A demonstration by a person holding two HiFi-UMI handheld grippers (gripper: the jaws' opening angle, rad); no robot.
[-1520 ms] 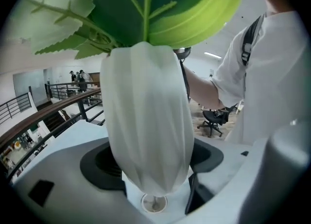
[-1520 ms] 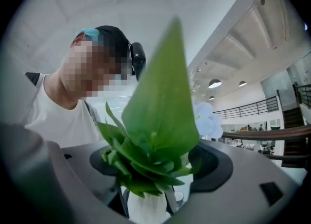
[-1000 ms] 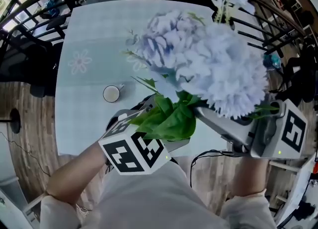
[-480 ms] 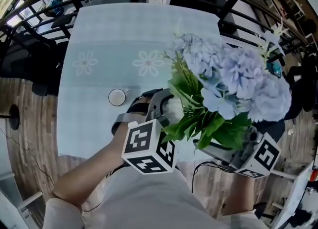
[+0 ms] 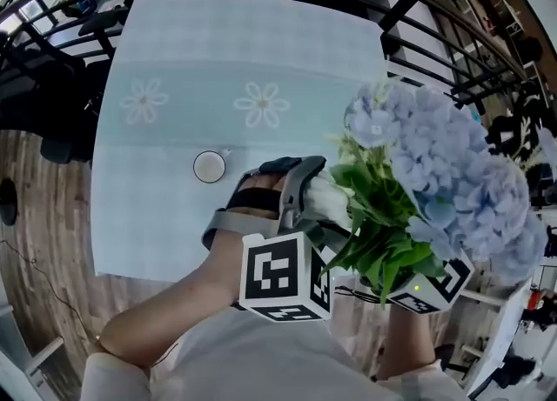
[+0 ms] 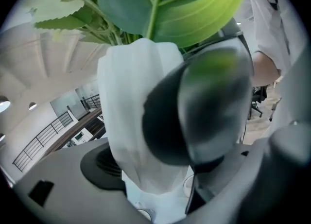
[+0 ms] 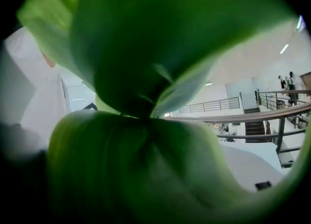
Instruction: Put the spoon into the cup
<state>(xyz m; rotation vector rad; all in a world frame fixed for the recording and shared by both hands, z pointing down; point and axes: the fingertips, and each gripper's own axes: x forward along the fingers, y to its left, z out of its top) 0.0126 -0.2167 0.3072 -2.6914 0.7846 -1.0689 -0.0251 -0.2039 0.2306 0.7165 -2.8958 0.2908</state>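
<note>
Plainly, the left tongs (image 5: 306, 189) are clamped on a white vase (image 5: 327, 204) at frame centre, and they hide its lower part. Blue flowers (image 5: 452, 186) and leaves (image 5: 383, 234) spill to the right, covering all but the marker cube of the right tongs (image 5: 433, 291). Those have just been opening and stand wide. Blurred leaves crowd their own view, ungripped, and hide the jaws. The cup (image 5: 209, 166) sits on the surface (image 5: 174, 51), left of centre, apart from both tongs.
</note>
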